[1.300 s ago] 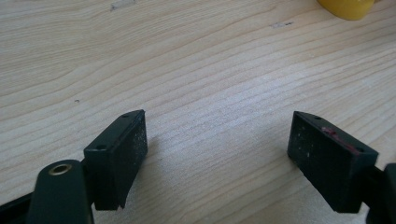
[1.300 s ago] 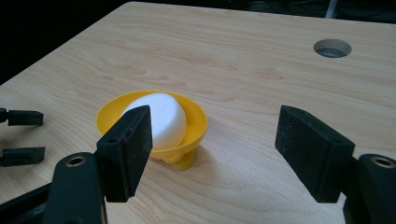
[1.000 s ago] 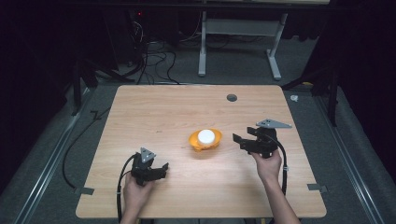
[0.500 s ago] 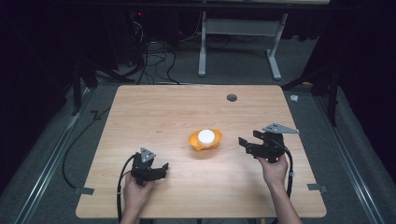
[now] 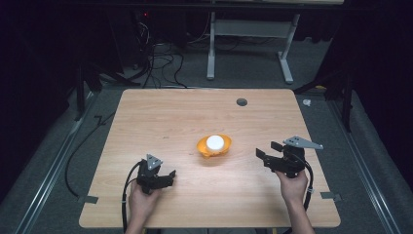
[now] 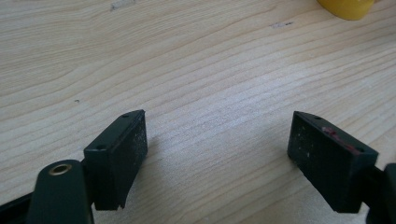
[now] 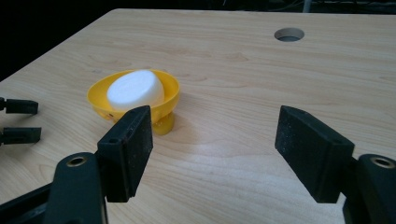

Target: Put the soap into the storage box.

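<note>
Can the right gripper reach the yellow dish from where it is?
Probably yes: the right gripper faces the yellow dish, jaws open, with just bare table between them.

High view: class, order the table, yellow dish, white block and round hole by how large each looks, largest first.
1. table
2. yellow dish
3. white block, sitting in the dish
4. round hole, which looks a little smaller than the block, though it lies farther from the camera

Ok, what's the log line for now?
left hand-held gripper: open, empty | right hand-held gripper: open, empty | white block: in yellow dish
</note>
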{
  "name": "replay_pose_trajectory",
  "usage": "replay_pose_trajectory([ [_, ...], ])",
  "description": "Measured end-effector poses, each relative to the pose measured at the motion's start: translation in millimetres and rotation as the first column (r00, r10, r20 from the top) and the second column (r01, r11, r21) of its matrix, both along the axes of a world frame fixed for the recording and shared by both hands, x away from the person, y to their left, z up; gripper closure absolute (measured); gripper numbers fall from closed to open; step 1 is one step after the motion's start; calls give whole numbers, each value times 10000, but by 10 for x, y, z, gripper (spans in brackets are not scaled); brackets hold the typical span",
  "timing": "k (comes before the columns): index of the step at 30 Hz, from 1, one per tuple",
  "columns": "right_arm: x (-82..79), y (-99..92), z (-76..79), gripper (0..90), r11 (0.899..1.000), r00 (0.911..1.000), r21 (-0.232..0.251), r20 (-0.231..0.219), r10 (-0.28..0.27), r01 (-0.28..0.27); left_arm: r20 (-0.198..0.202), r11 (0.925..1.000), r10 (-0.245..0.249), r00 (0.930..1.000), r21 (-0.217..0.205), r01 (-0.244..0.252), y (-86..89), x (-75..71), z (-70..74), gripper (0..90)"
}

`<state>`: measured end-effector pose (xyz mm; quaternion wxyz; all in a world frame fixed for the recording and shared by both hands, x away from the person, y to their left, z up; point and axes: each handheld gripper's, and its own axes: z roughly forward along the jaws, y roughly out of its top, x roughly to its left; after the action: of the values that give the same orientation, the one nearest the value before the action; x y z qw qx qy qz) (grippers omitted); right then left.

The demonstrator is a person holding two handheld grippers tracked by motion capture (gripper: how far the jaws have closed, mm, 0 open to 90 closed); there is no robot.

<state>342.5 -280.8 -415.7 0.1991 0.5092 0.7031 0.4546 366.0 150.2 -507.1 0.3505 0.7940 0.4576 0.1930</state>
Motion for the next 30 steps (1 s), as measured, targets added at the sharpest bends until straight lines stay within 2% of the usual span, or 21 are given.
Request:
replay_pose_trajectory([
  [13,-108,-15,-93,284,9999,10000,-116,-95,-26,25,-1,10000,0,10000,2,0,0,0,0,203],
  [30,-142,-22,-247,284,9998,9992,-143,-385,-141,135,-3,10000,5,10000,-8,-5,-1,-1,0,202],
])
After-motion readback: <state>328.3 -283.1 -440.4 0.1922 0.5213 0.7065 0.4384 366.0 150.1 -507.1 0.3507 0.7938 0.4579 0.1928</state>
